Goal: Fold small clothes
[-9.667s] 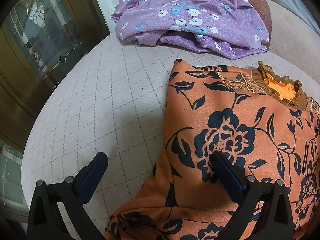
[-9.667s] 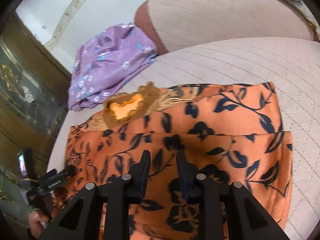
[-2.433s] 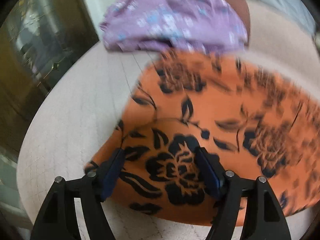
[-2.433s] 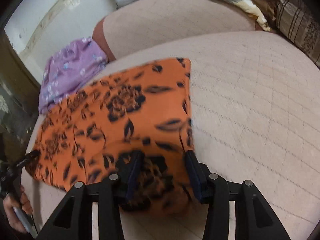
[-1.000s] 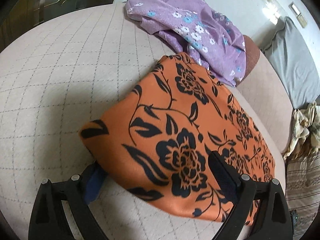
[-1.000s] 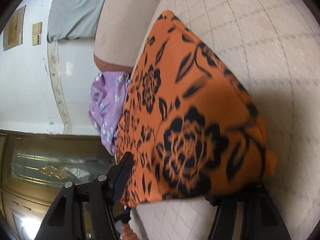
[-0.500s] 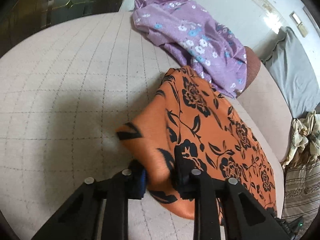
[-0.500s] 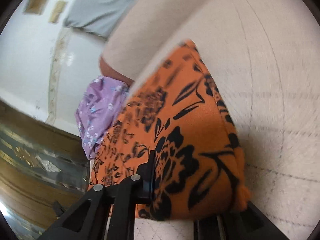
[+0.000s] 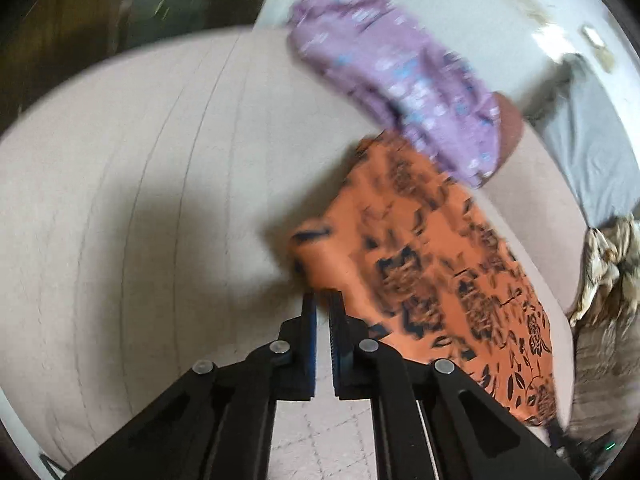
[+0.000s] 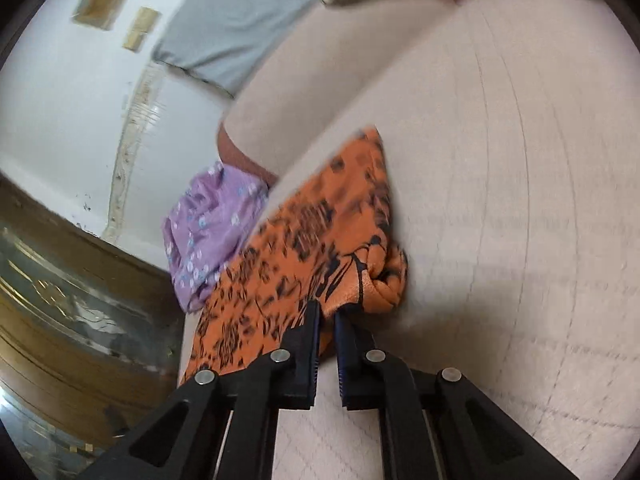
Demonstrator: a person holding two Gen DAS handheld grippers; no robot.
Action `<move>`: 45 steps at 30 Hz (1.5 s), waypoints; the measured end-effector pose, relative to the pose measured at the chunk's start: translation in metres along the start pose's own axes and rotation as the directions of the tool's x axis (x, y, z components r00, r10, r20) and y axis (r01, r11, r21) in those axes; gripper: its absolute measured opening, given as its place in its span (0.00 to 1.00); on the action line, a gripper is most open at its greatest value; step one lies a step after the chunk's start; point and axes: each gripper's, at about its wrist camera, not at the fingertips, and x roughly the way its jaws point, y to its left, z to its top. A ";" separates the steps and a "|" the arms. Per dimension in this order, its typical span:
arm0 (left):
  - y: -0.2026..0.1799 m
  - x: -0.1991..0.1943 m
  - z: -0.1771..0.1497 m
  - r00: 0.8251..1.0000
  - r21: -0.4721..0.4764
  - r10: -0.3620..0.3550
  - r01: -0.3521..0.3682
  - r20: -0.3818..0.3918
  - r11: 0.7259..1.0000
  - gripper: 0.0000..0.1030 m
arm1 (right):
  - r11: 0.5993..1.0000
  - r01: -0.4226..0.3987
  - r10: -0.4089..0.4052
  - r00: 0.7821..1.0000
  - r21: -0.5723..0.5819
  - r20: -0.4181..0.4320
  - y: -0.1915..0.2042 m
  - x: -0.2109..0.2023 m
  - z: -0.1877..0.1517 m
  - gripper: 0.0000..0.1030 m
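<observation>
An orange garment with black flowers lies folded on a beige quilted cushion. My left gripper is shut on the garment's near corner. In the right wrist view the same orange garment runs away to the upper right, and my right gripper is shut on its other near corner, next to a bunched fold. Both views are blurred by motion.
A crumpled purple flowered garment lies at the back of the cushion, also in the right wrist view. A grey pillow leans on the wall. Patterned cloth lies at the right. A glass-fronted cabinet stands at the left.
Both grippers have closed tight on the garment's near corners and pulled back a little. The garment has drawn narrower and lifted at the near edge. Both views are now blurred.
</observation>
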 end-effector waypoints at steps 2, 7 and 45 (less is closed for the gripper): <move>0.007 0.010 -0.006 0.997 -0.040 -0.017 0.014 -0.074 0.999 0.23 | 0.995 -0.013 0.021 0.997 0.097 -0.077 -0.014 0.011 -0.006 0.13; 0.002 0.007 -0.008 0.988 -0.045 -0.132 0.129 -0.075 0.991 0.77 | 0.989 -0.045 0.070 0.982 0.141 -0.177 -0.014 0.031 -0.024 0.77; -0.018 -0.008 -0.032 0.998 0.127 -0.029 0.035 -0.051 0.991 0.32 | 0.993 0.110 -0.110 0.994 0.030 0.005 -0.015 0.011 -0.002 0.17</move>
